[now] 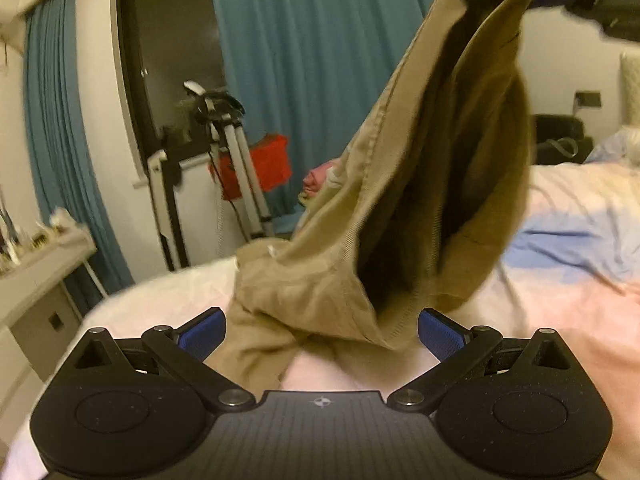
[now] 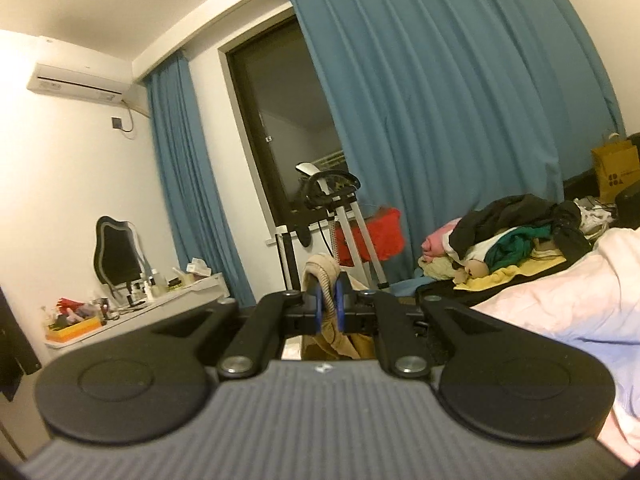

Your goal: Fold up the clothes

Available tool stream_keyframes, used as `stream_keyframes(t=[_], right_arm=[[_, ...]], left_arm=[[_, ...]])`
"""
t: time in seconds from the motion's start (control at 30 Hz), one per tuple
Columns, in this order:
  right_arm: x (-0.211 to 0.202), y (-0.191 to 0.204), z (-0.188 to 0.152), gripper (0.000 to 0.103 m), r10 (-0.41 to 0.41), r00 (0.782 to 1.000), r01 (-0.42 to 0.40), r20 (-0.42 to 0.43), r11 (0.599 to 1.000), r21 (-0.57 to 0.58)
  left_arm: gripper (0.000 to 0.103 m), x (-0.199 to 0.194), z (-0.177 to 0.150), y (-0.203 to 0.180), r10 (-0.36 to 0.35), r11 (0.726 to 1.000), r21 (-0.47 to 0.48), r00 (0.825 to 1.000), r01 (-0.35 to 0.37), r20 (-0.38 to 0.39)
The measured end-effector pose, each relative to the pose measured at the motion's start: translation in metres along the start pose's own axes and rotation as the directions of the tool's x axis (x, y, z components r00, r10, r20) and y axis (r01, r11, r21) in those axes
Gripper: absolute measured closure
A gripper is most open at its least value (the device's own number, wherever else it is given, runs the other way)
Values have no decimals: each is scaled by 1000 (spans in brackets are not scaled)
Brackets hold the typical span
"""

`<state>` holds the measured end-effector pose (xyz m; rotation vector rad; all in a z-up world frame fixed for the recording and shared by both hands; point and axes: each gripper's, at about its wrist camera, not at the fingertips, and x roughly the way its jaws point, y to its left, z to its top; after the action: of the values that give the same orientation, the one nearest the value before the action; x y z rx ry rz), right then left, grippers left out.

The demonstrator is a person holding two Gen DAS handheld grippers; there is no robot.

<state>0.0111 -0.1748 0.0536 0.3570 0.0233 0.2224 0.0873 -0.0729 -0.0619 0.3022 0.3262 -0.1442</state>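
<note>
From the left wrist, my left tool (image 1: 322,330) is spread wide, empty, under the khaki garment (image 1: 404,208) hanging over the bed (image 1: 568,264). From the right wrist, my right tool (image 2: 329,306) pinches a thin edge; it could slip free.

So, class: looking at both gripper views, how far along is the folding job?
Done: nothing looks folded yet. In hand: the right gripper is shut on the tan garment, holding one end up while the rest trails on the bed; the left gripper is open beneath it. Left: grip a second edge, fold it, then tackle the clothes pile.
</note>
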Motion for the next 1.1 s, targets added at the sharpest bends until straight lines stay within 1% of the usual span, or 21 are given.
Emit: stream_keyframes(t=[0.07,0.17,0.23,0.27,0.33,0.4,0.5,0.53,0.57,0.6,0.63,0.67,0.7,0.73,0.77,0.83,0.9,1.0,1.07,1.1], right_arm=[[-3,-7,0,92,9,1000,-9,-4,1000,16],[-1,-24,-4,92,-11,1000,12,-19,999,39],[6,-39,-9,92,-40,998,43,-48,998,53],[9,-48,-13,92,-59,996,63,-69,996,56],[21,-67,-21,92,-106,987,115,-124,991,70],[35,-89,-30,91,-132,971,159,-200,980,123],[51,-114,-46,90,-115,948,181,-297,961,207],[56,-120,-52,88,-109,940,188,-324,957,223],[60,-122,-56,83,-116,931,200,-345,956,217],[63,-123,-59,79,-132,922,216,-365,955,201],[66,-123,-62,69,-147,911,232,-384,955,185],[68,-123,-64,57,-160,901,245,-402,955,168],[68,-122,-66,48,-170,892,252,-419,956,150],[68,-121,-67,31,-178,883,257,-434,958,129],[67,-117,-66,22,-185,875,252,-448,963,95],[67,-104,-64,21,-200,860,221,-469,975,-11],[63,-89,-63,21,-225,860,181,-457,974,-139],[60,-64,-70,21,-268,872,150,-409,942,-299],[59,-52,-76,21,-311,877,166,-367,912,-375],[60,-49,-79,21,-333,876,183,-350,899,-398]], left_arm=[[0,14,3,6,10,1000,-9,1000,-10,19],[0,46,12,7,79,997,18,997,-79,7],[0,67,15,8,138,990,45,990,-137,-9],[0,74,17,11,162,986,49,987,-162,-1],[0,80,20,18,205,978,38,978,-206,39],[0,82,30,28,210,978,5,975,-211,77],[0,83,48,43,202,979,-56,970,-196,134],[0,84,51,45,196,980,-63,970,-189,145],[0,84,53,47,188,982,-60,971,-181,149],[0,84,55,48,180,983,-57,972,-173,153],[0,86,55,48,176,984,-50,972,-170,154],[0,88,53,47,174,985,-40,973,-170,152],[0,92,52,48,173,985,-33,974,-170,147],[0,94,51,47,170,985,-32,975,-167,142],[0,94,50,47,166,986,-39,977,-162,136],[0,93,49,47,156,987,-60,980,-149,123],[0,85,44,47,147,987,-77,982,-138,117],[0,73,38,44,144,988,-73,982,-136,119],[0,65,35,42,143,989,-67,982,-135,126],[0,61,34,41,142,989,-64,981,-135,132]])
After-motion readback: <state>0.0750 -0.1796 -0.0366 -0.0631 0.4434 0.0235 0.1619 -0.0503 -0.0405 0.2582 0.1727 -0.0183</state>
